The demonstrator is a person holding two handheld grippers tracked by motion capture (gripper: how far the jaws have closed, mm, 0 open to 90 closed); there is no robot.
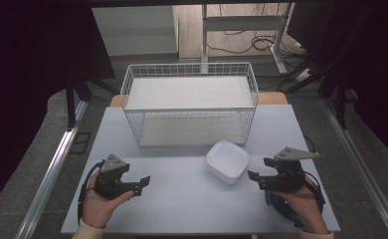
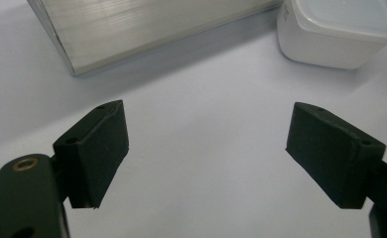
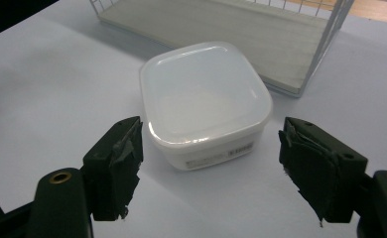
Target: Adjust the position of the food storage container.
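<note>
A white square container [image 1: 228, 161] with rounded corners sits on the pale table, in front of a white wire rack [image 1: 189, 102]. My right gripper [image 1: 255, 175] is held just right of the container, open, with nothing between its jaws. Its own view shows the container [image 3: 205, 101] a little beyond the worn fingertips [image 3: 119, 163]. My left gripper [image 1: 141, 184] hovers open at the table's front left, pointing right toward the container [image 2: 338, 29], which lies well ahead of it. Bare table shows between its jaws.
The wire rack has two flat shelves and stands at the back of the table [image 1: 182, 189]. Its lower shelf edge [image 2: 147, 34] is close ahead of the left gripper. Dark curtains and a metal frame surround the table.
</note>
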